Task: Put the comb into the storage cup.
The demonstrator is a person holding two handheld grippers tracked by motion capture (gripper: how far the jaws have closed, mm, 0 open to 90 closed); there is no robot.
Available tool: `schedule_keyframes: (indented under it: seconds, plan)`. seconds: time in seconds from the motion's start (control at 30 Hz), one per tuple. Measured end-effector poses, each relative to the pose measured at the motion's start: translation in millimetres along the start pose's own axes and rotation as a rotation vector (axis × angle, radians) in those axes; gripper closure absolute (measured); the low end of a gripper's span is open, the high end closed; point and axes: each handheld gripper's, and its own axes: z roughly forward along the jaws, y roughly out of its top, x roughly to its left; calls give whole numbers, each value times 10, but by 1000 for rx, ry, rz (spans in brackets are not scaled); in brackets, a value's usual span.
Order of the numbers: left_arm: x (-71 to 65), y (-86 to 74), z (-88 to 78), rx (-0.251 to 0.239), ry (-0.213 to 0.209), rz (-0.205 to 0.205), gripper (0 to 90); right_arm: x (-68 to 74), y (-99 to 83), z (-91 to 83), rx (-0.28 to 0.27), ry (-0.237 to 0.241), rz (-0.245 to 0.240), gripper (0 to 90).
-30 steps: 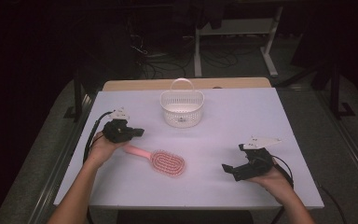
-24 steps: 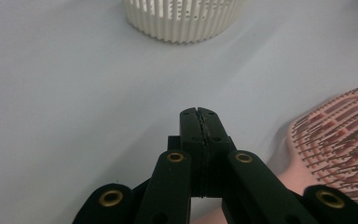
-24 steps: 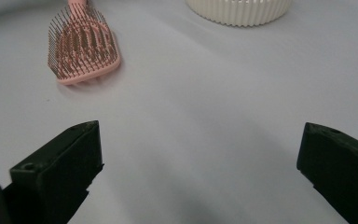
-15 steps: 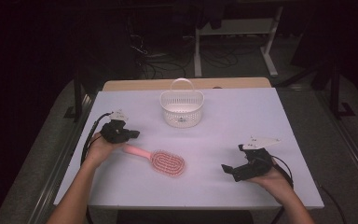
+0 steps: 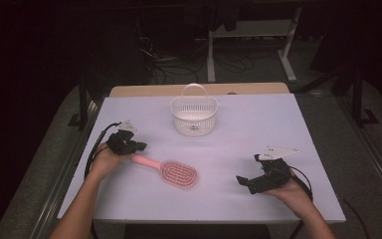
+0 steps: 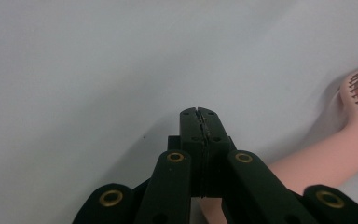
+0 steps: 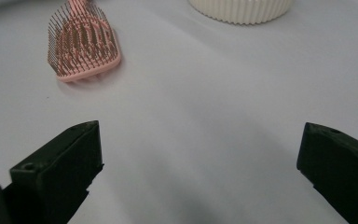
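Little looks done: the pink brush [image 5: 171, 171] lies flat on the table [image 5: 288, 124], near-left of centre, not yet lifted. The left gripper [image 5: 129, 145] sits at its handle end, jaws closed on nothing. The right gripper [image 5: 251, 182], near right, gapes wide. The white basket [image 5: 194, 115], far centre, looks empty.

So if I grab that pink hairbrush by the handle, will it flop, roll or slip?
The pink hairbrush looks like rigid moulded plastic, so probably stiff and light. Its flat, wide head should resist rolling. The smooth handle may twist in the closed left hand-held gripper once gripped.
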Motion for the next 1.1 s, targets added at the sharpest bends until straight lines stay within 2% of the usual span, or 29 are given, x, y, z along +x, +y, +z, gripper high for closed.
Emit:
schedule_keyframes:
  seconds: [0.5, 0.83, 1.1]
  plan:
    - [1, -56, 10, 48, -20, 8, 900, 1, -2, 1, 1, -2, 1, 0]
    - [-10, -83, -19, 57, -29, 15, 900, -1, -4, 2, 2, -1, 1, 0]
    - [-39, -171, -78, 59, -46, 13, 900, -2, -3, 5, 2, -1, 4, 0]
